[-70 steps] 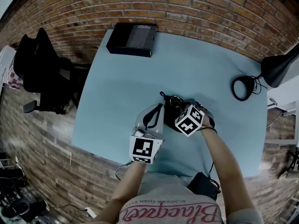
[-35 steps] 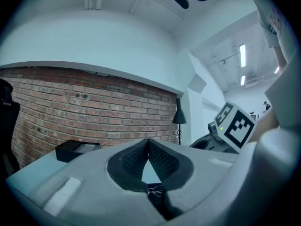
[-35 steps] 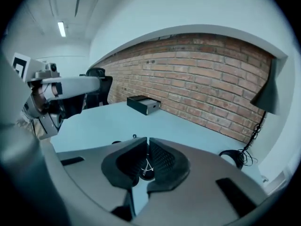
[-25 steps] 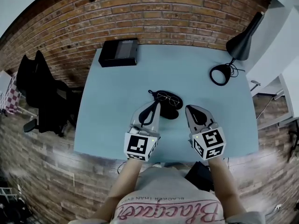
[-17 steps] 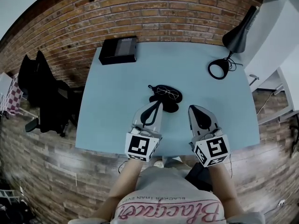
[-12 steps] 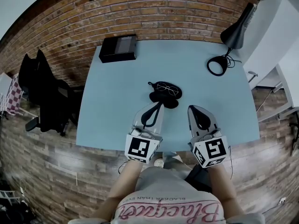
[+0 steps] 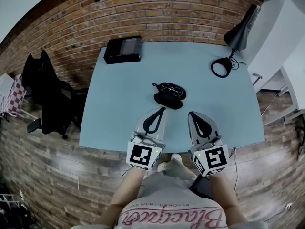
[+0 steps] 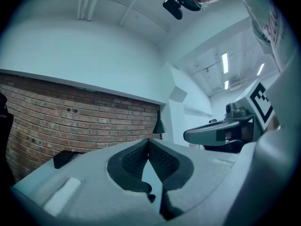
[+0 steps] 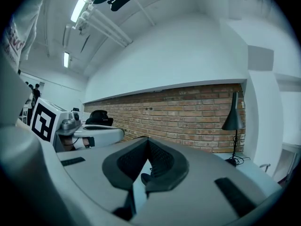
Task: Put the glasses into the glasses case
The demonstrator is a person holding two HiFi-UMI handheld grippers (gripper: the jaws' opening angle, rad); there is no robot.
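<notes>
On table (image 7: 119, 99): glasses (image 7: 171, 89) lying inside open glasses case (image 7: 167, 102).

I'm looking down on a pale blue tabletop (image 7: 124, 94). The glossy black oval glasses case (image 7: 167, 101) and thin dark-framed glasses (image 7: 170, 89) are showing dark against it. My grey left gripper (image 7: 161, 110) and grey right gripper (image 7: 192, 114) are flashing black-and-white square-patterned cubes. A red-brown brick wall (image 7: 181, 8) is framing a black rectangular box (image 7: 123, 50) and a black desk lamp (image 7: 237, 34).

You're in what looks like an office or studio: a brick wall (image 7: 190, 8) backs your pale blue surface (image 7: 124, 94), and a black desk lamp (image 7: 237, 32) stands at its far corner. A black office chair (image 7: 45, 94) stands nearby on plank flooring (image 7: 47, 175).
</notes>
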